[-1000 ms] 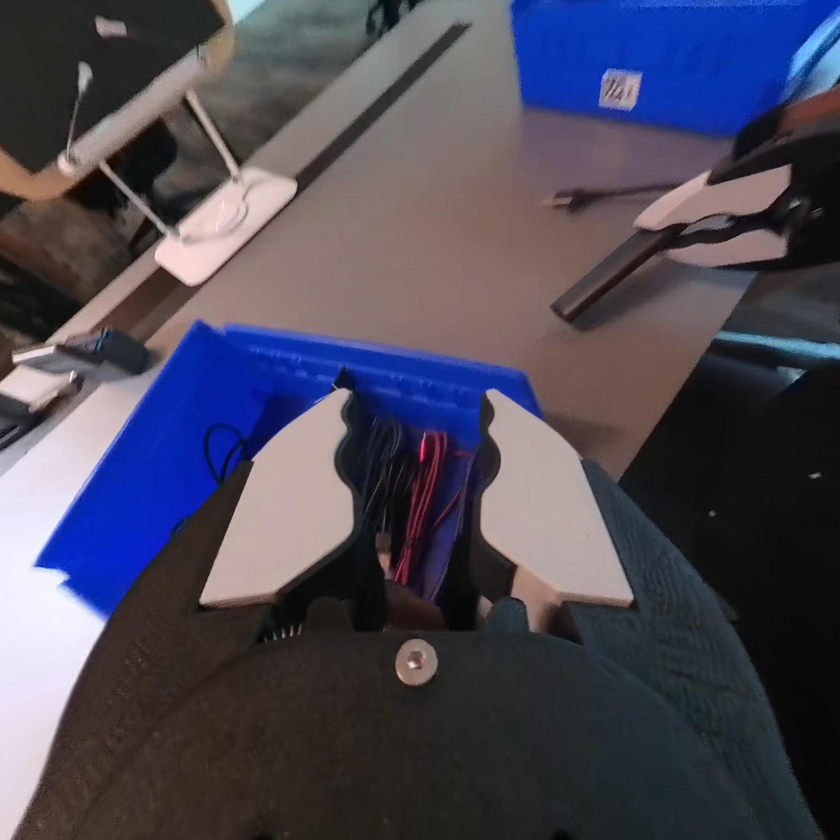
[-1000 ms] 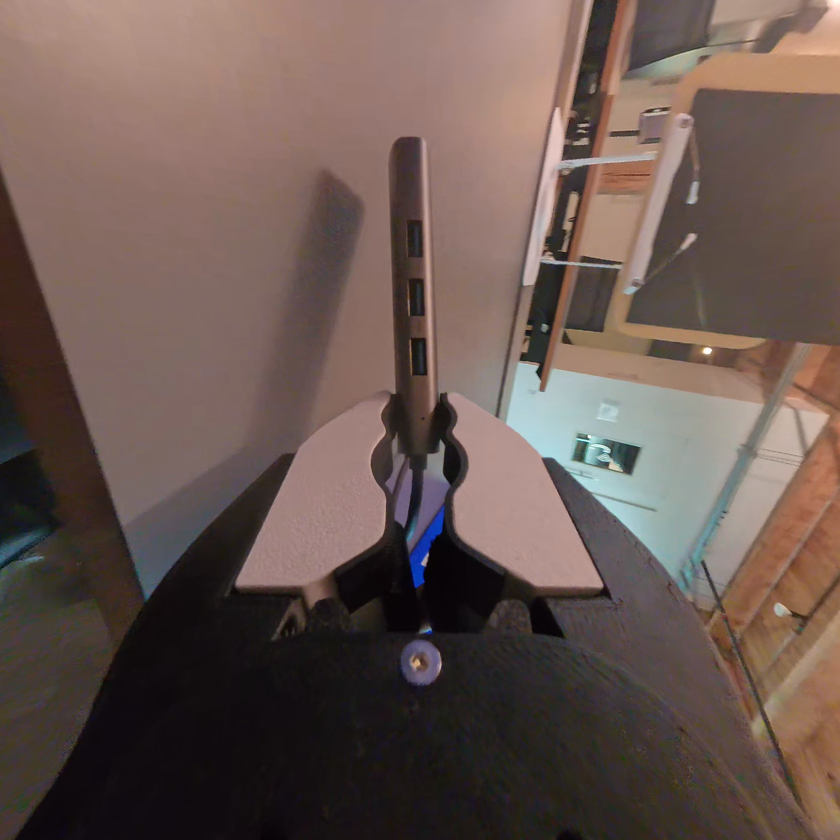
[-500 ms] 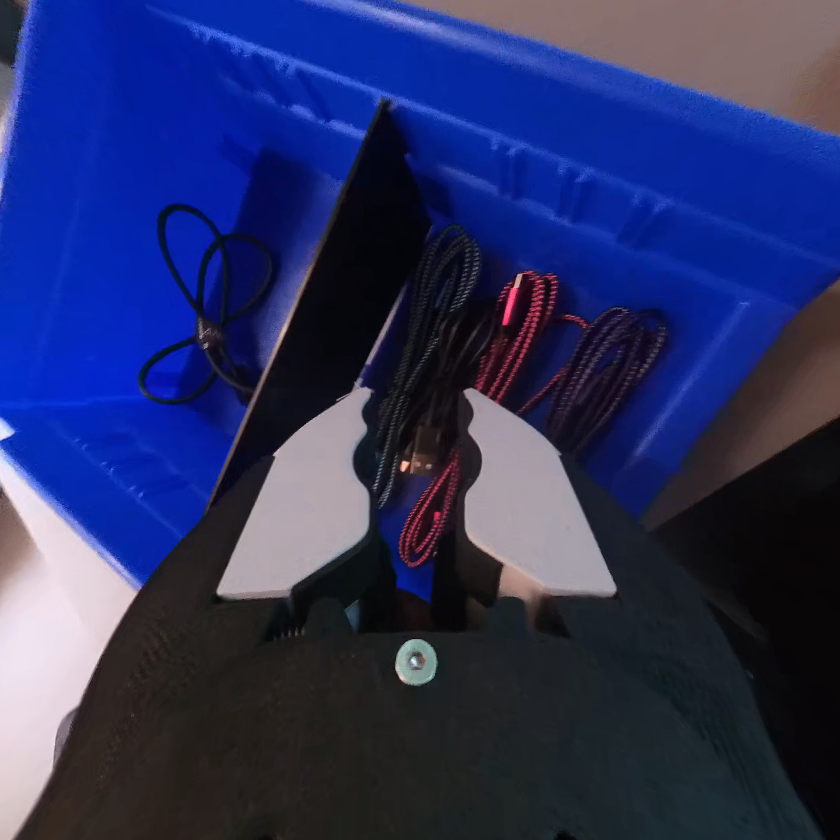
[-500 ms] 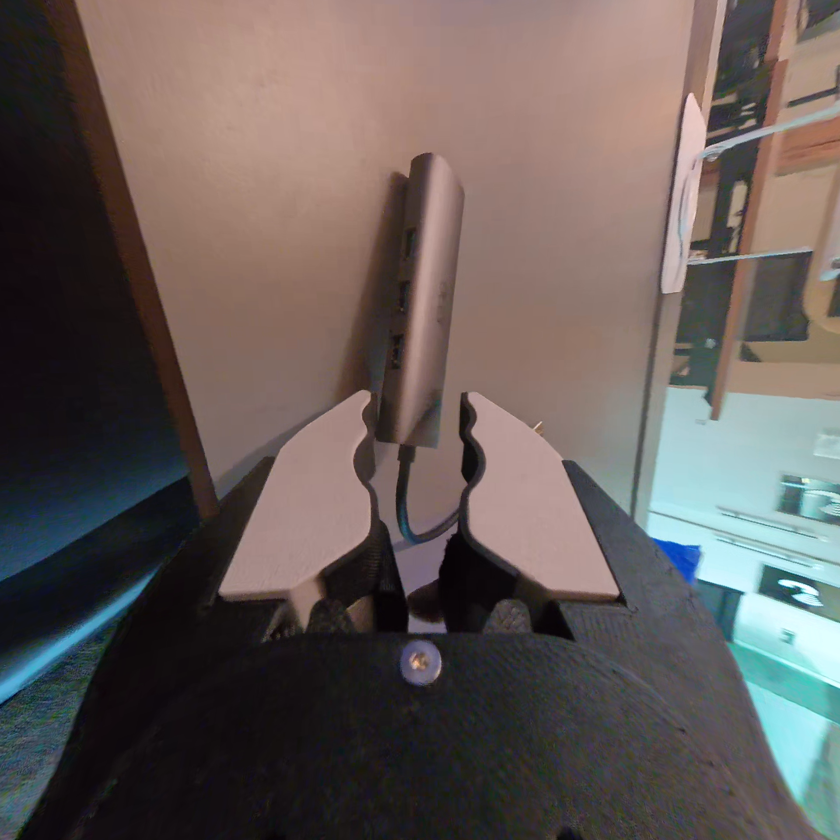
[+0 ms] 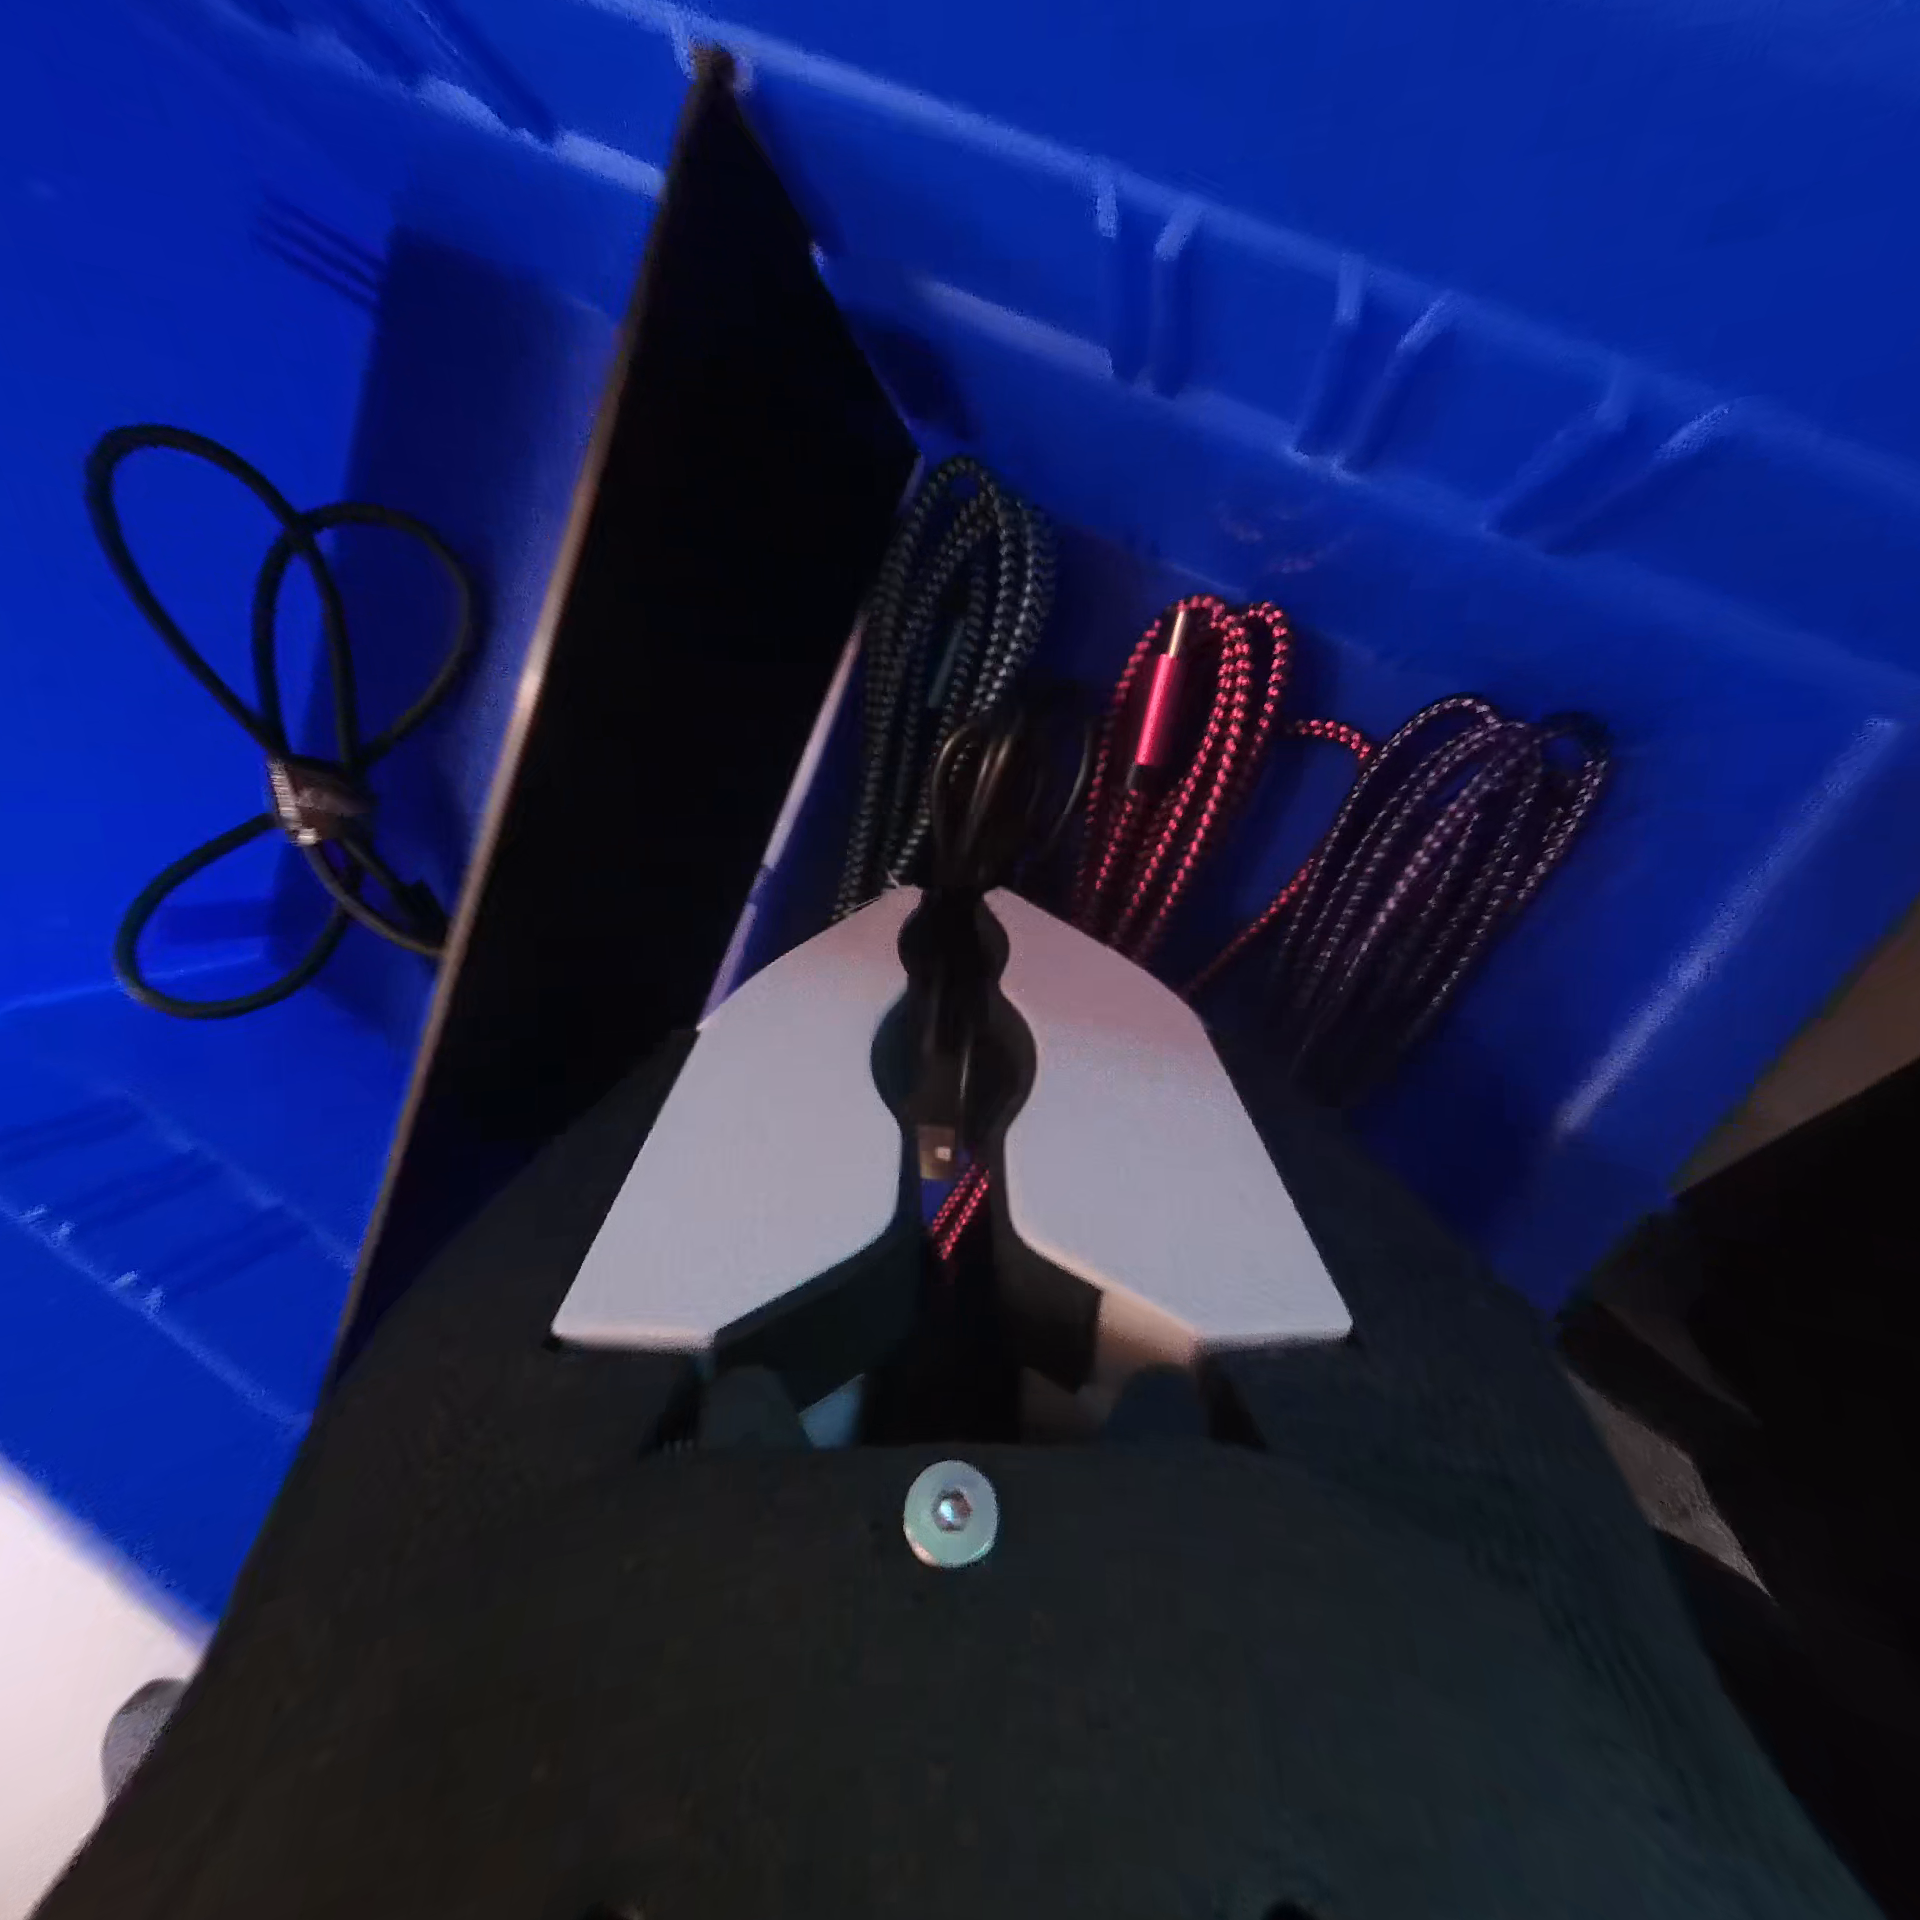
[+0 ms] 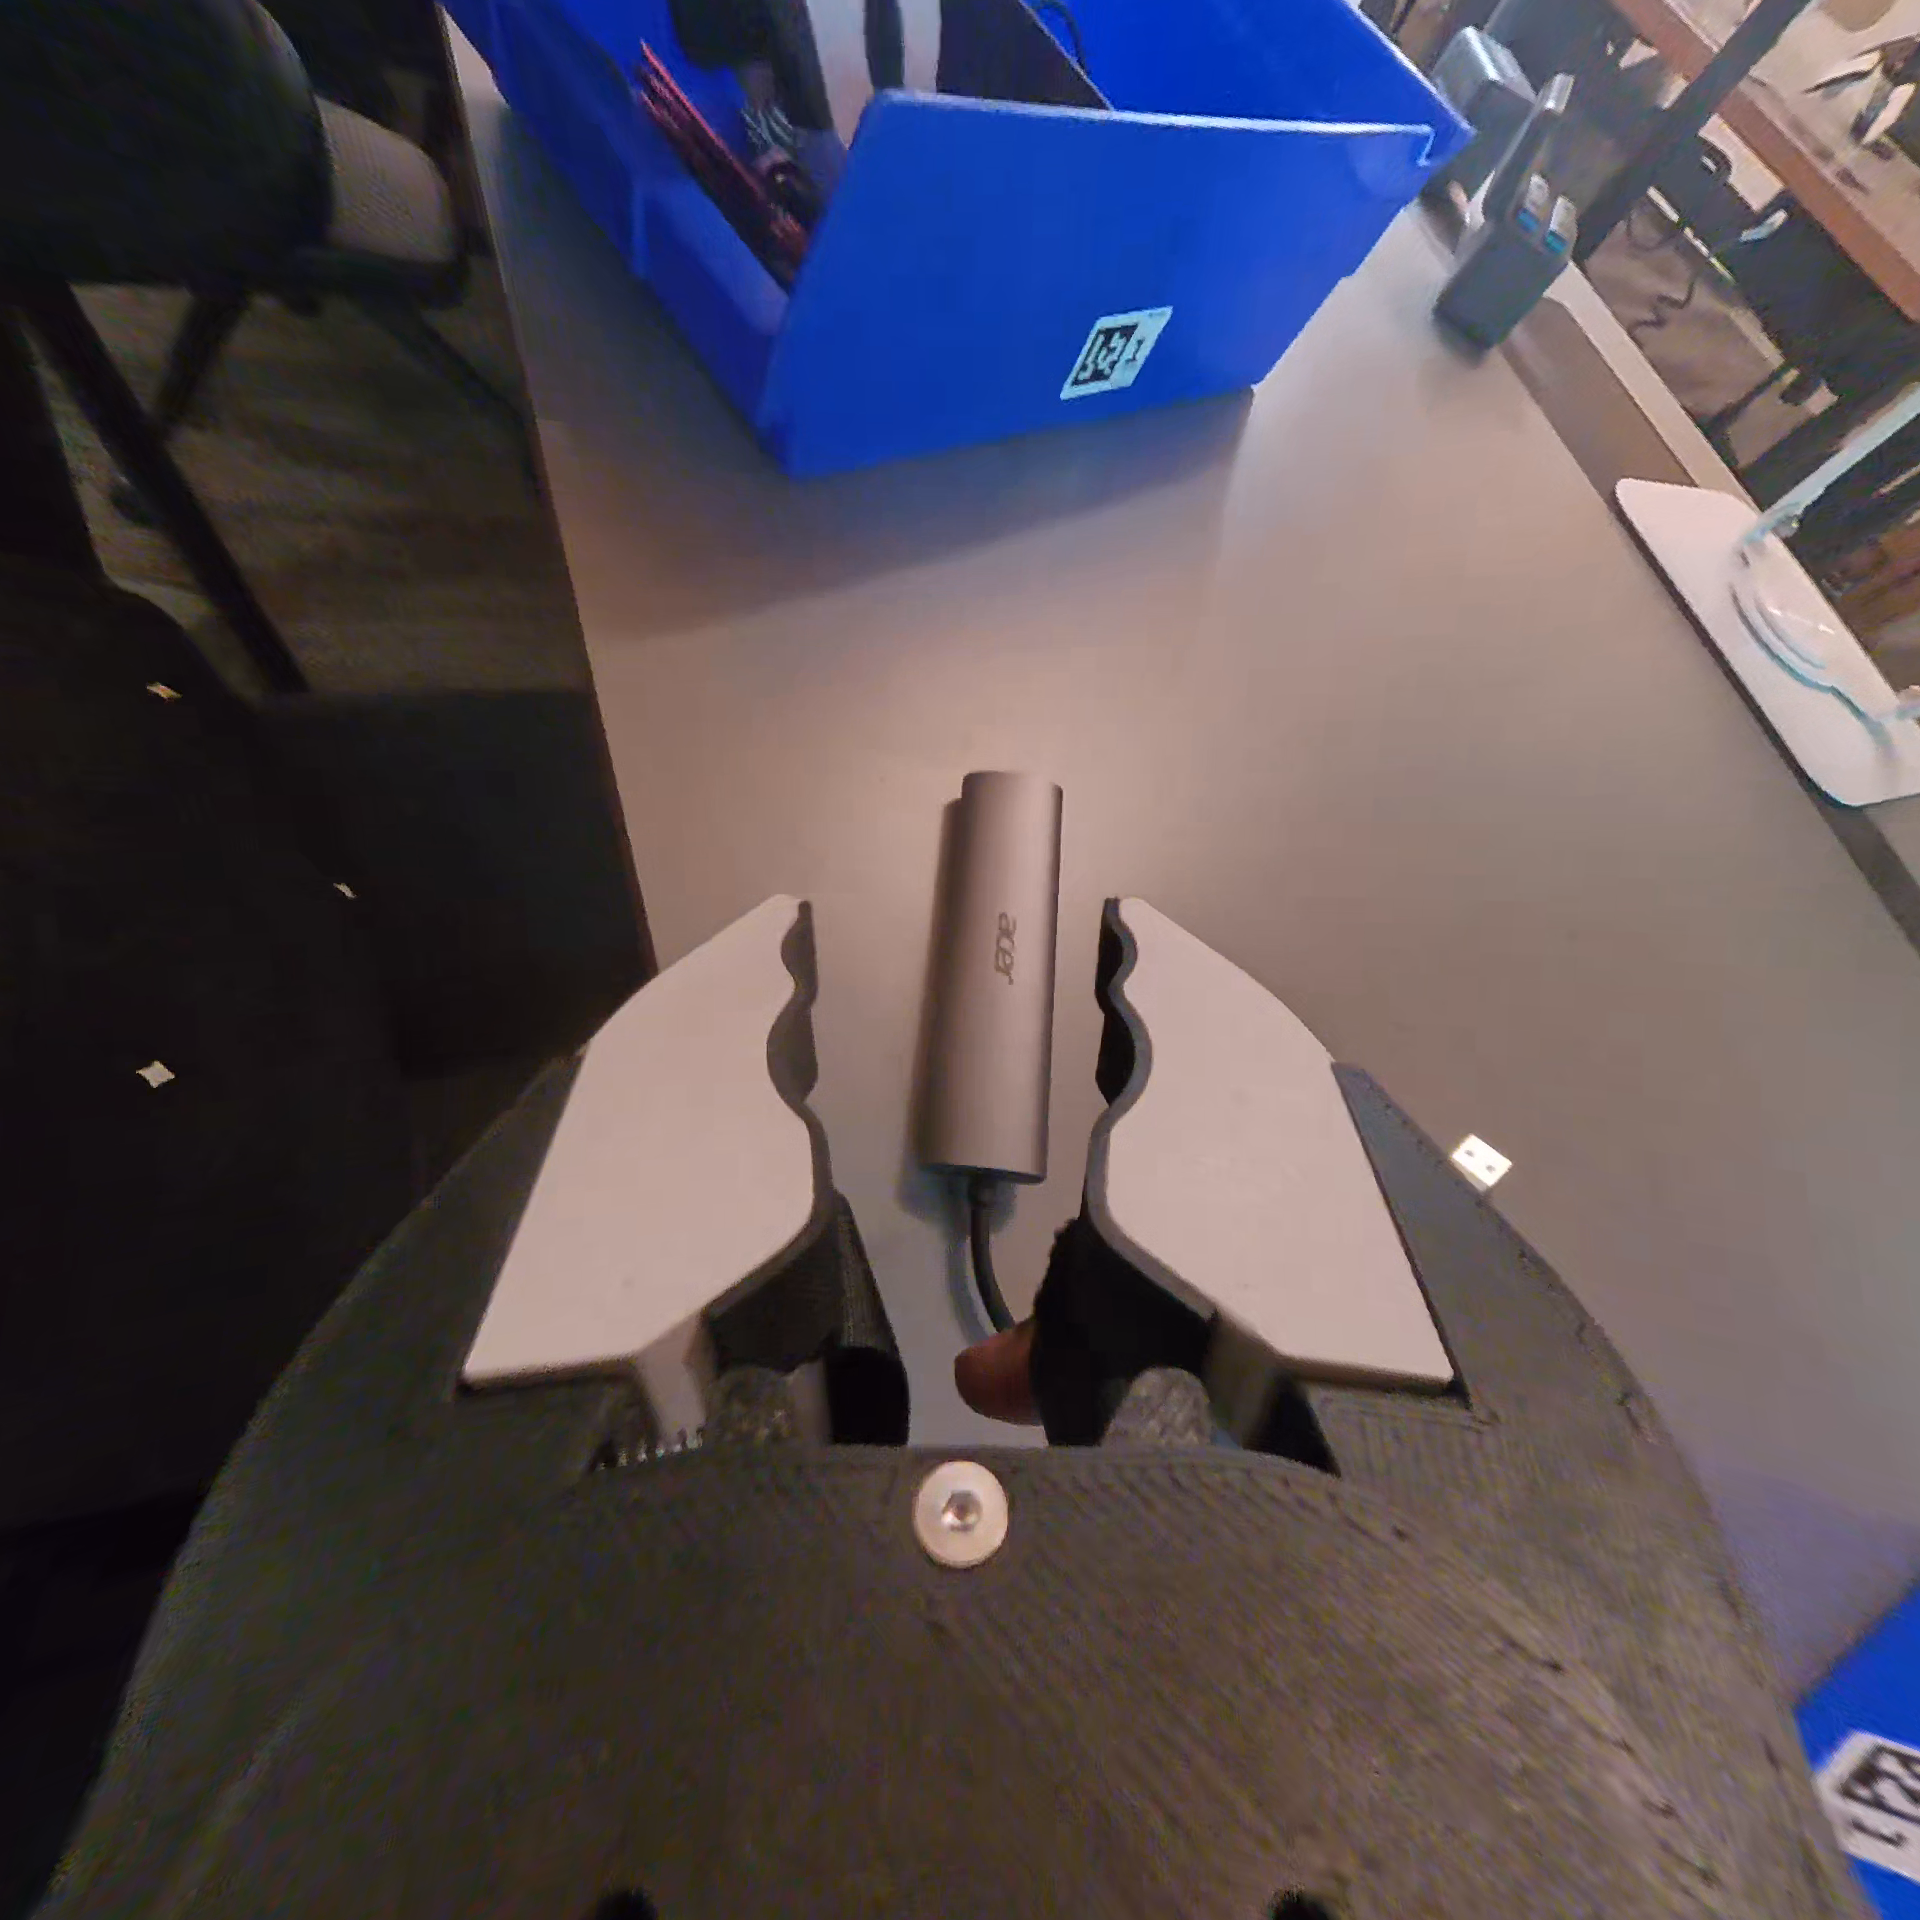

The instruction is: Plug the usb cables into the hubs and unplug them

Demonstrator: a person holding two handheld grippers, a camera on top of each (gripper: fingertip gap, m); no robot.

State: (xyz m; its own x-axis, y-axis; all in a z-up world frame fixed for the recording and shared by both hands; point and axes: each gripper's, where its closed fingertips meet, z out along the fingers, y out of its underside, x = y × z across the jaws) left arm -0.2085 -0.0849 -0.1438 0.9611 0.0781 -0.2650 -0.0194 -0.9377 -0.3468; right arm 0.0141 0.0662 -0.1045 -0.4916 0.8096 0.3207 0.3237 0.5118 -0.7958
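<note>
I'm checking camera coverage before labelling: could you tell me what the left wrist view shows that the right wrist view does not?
Only the left wrist view shows the left gripper shut on a black cable, the bin's black divider, and a lone looped cable beyond it. Only the right wrist view shows the open right gripper over the grey hub lying on the table, plus a loose plug. Both show the blue bin with red braided cable.

Five coiled cables lay in one blue bin: a black cable, a grey braided cable, a thin black cable, a red cable and a purple cable. One black divider stood inside. One grey hub lay ahead of the other gripper, with two blue bins on that table.
</note>
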